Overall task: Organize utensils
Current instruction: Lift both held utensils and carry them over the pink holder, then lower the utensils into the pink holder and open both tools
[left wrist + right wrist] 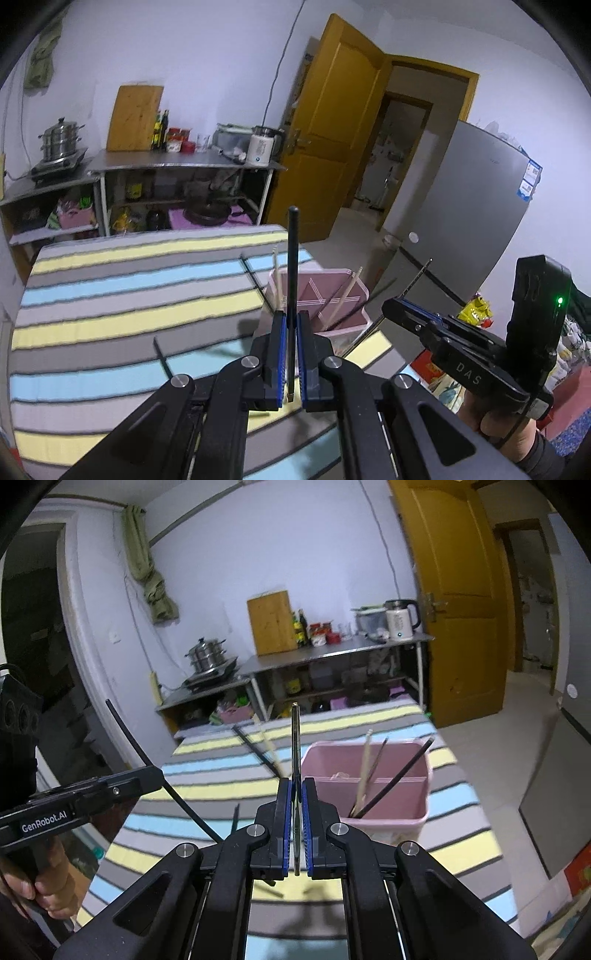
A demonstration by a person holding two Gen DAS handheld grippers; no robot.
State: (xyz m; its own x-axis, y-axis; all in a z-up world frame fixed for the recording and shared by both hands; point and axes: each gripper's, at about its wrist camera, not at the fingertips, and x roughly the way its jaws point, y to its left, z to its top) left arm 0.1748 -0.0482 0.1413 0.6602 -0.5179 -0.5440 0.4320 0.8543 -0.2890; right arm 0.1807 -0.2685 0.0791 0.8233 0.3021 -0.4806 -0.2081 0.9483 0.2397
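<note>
The left gripper [291,354] is clamped nearly closed on a black chopstick [292,266] that stands up between its blue pads. The right gripper [297,823] pinches a thin metallic chopstick [295,746] likewise. Just beyond both, near the striped cloth's [110,295] right edge, the pink plastic divided bin [421,775] holds slanting wooden and black chopsticks.

L gripper [290,332]: fingers [277,354] pinched shut on a thin black stick, pointing forward and down. R gripper [297,805]: fingers [284,823] likewise clamped on a thin metallic rod, prob a chopstick. A bare hand [48,890] grips each handle.
</note>
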